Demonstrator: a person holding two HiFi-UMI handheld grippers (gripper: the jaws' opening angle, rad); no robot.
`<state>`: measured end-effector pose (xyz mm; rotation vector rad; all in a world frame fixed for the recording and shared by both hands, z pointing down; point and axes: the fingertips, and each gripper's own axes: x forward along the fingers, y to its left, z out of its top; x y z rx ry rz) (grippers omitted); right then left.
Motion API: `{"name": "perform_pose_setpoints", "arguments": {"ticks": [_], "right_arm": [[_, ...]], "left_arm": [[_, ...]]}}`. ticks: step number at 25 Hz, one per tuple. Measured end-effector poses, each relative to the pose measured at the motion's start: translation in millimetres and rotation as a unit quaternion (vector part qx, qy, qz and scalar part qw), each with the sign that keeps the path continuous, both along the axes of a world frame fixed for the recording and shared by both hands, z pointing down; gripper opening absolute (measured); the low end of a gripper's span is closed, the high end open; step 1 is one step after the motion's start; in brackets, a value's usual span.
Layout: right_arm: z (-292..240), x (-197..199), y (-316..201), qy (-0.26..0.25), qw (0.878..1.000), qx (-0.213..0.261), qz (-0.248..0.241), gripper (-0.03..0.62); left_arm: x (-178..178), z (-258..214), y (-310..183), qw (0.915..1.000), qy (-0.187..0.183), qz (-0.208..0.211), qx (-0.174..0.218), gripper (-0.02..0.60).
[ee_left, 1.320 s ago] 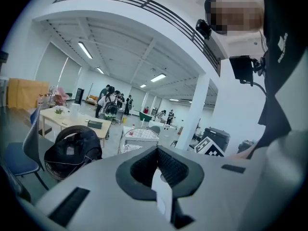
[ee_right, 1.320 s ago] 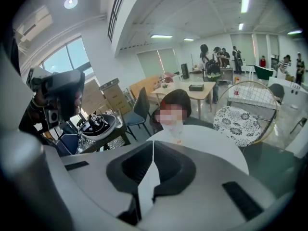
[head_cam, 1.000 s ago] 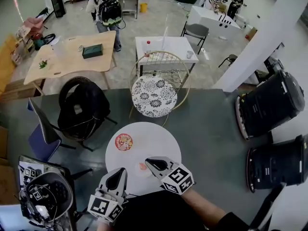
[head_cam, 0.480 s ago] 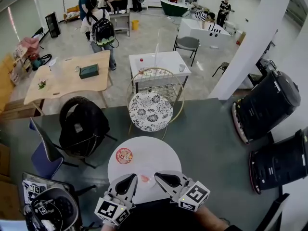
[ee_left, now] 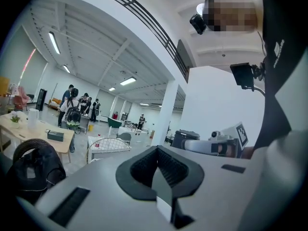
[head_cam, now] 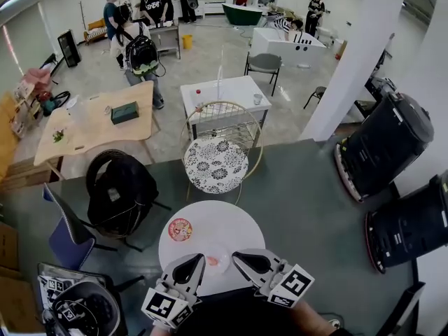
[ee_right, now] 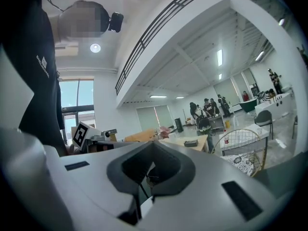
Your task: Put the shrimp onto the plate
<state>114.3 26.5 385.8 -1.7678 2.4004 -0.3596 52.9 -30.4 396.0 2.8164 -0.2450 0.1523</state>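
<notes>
The small pink shrimp [head_cam: 212,261] lies on the round white tabletop [head_cam: 234,219], in the lower middle of the head view, close to the tabletop's near edge. A faint pale ring [head_cam: 227,260] shows around it. It may be a clear plate, but that cannot be told for sure. To the upper left of the shrimp, and apart from it, sits a small round disc with a red pattern [head_cam: 180,229].

Just below the shrimp, one to each side, are the two grippers, and neither touches it. The left gripper [head_cam: 187,269] is at lower left. Its own view shows the jaws [ee_left: 159,170] closed, ribbed pads together, with nothing between them. The right gripper [head_cam: 252,262] is at lower right, and its jaws [ee_right: 149,170] are closed as well, with nothing held that can be made out.

Above the tabletop in the frame stands a gold wire chair with a black-and-white floral cushion [head_cam: 215,164]. At middle left a black backpack [head_cam: 120,187] rests on a blue chair [head_cam: 66,235]. A pale wooden table [head_cam: 98,124] fills the upper left, and a white square table [head_cam: 224,92] stands at upper centre. Two large black drum-shaped machines [head_cam: 383,145] are at the right edge. People stand along the top of the frame.
</notes>
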Motion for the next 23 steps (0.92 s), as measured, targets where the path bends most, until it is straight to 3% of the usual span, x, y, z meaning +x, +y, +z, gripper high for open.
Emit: {"name": "perform_pose_setpoints", "arguments": {"ticks": [12, 23], "right_arm": [[3, 13, 2, -0.020, 0.999, 0.000, 0.026, 0.017], [8, 13, -4, -0.021, 1.000, -0.008, 0.019, 0.017]], "left_arm": [[7, 0, 4, 0.9999, -0.001, 0.014, 0.002, 0.006], [6, 3, -1, 1.0000, -0.004, 0.005, -0.002, 0.006]]}}
